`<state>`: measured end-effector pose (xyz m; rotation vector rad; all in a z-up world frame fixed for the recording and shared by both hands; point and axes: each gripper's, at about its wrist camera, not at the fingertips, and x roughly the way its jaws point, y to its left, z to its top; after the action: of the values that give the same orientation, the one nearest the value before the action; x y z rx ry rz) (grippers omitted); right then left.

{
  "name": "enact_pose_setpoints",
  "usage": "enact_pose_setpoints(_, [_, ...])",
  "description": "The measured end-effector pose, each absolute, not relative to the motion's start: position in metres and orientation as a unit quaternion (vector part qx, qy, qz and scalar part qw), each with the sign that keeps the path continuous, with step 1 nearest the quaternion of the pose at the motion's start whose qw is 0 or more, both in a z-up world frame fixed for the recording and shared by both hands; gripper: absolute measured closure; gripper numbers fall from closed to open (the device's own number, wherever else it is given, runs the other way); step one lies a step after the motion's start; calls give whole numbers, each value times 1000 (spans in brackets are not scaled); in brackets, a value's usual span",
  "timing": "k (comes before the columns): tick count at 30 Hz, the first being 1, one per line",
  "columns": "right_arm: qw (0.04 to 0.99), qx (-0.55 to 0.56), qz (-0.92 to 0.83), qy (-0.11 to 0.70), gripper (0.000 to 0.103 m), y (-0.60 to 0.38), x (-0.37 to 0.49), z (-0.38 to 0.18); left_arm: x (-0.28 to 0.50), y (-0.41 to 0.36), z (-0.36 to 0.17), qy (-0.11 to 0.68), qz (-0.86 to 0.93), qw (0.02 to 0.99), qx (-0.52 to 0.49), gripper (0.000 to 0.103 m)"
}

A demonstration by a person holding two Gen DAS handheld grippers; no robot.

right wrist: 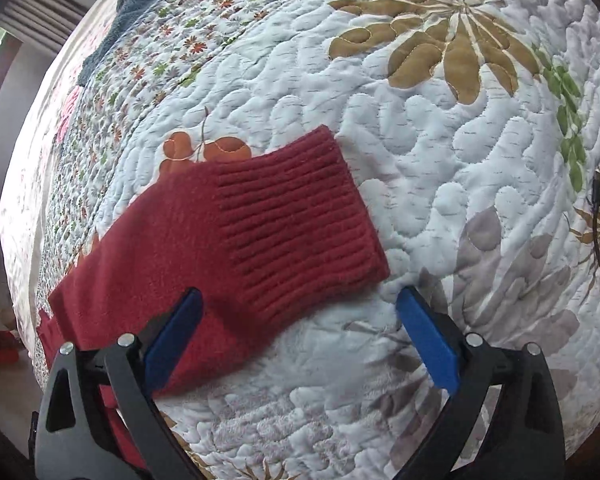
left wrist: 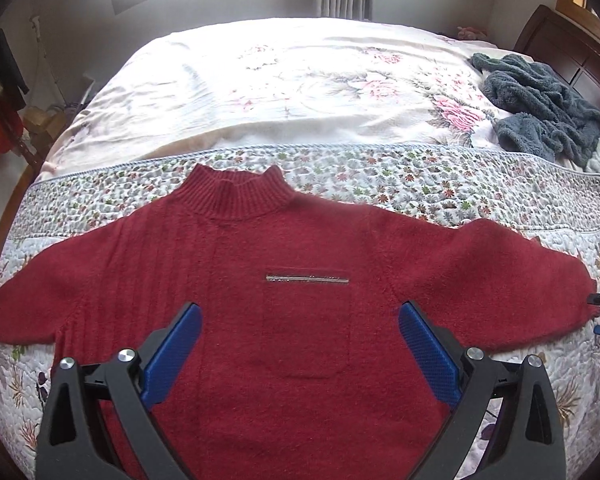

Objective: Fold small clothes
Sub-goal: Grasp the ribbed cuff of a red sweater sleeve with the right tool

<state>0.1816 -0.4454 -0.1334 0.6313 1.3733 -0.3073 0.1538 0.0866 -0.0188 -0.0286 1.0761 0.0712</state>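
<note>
Both grippers, left gripper (left wrist: 300, 316) and right gripper (right wrist: 298, 304), are showing black angular plastic arms, silver round screws at the joints, and textured blue finger pads (left wrist: 428, 354).

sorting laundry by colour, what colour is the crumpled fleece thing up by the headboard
Grey-blue fleece garment, clearest in the left wrist view.

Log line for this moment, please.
red sweater flat on quilt, unfolded | left gripper open over body | right gripper open at sleeve cuff

Sweater (left wrist: 300, 280) flat on quilt (left wrist: 420, 184), sleeves out, collar far side. Blanket (left wrist: 284, 92) behind quilt; towel (left wrist: 540, 112) far right on bed.
</note>
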Motion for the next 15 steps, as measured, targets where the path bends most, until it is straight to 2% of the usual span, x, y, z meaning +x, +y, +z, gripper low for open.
enact_pose_setpoints(2, [718,282,-137,621,14,-446,185,-136,154,82,-22,515,34,857,-9,4])
enact_pose_setpoints(4, [727,274,-129,616,28,-446,188,-135,155,78,-24,517,35,855,-6,4])
enact_pose_setpoints(5, [727,272,-128,617,31,-446,193,-135,155,77,-26,517,37,855,-5,4])
enact_pose_setpoints(7, [735,267,-120,611,49,-446,197,-131,154,75,-28,519,38,854,-5,4])
enact_pose_setpoints(8, [737,265,-116,611,53,-446,200,-130,154,74,-29,521,38,853,-5,4])
enact_pose_setpoints(10, [747,270,-103,598,76,-445,200,-122,152,72,-30,522,37,852,-5,4])
enact_pose_setpoints(11, [753,271,-101,591,82,-445,199,-117,151,71,-31,523,37,851,-3,4])
enact_pose_setpoints(12, [758,273,-97,585,92,-445,197,-113,150,71,-32,524,37,851,-1,4])
enact_pose_setpoints(15, [771,258,-125,569,96,-449,187,-96,146,74,-32,526,36,850,1,4])
